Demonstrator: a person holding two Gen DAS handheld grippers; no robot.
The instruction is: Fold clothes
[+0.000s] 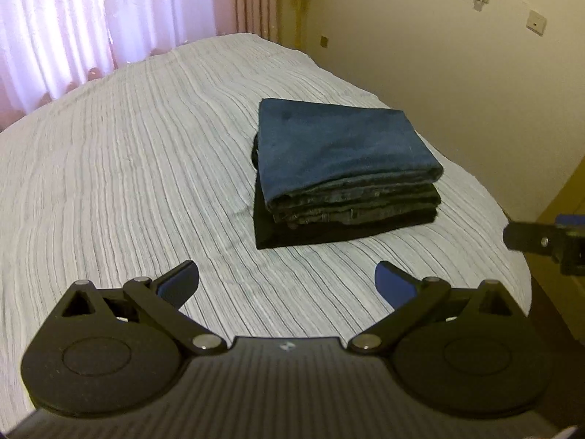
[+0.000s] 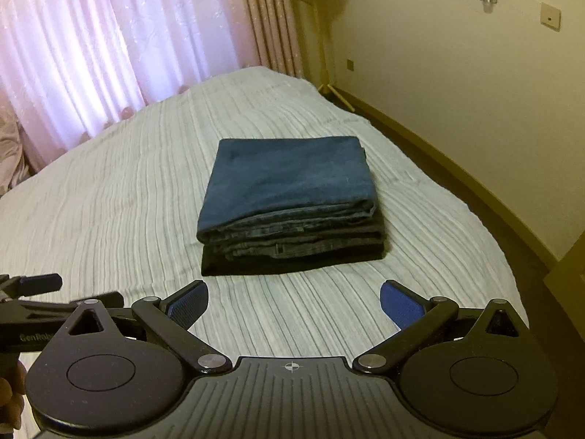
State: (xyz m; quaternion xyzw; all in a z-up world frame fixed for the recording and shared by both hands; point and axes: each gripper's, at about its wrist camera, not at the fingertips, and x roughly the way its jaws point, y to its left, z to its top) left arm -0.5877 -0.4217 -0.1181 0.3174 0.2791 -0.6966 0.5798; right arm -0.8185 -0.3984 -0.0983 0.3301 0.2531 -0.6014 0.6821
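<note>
A neat stack of folded clothes sits on the striped bedspread, toward the side of the bed nearest the cream wall: a blue garment lies on top, grey layers under it and a black piece at the bottom. The left gripper and the right gripper hover short of the stack, both with fingers spread wide and holding nothing. No loose garment shows near the stack, so the folding looks finished or nearly so, though parts of the bed are out of view.
</note>
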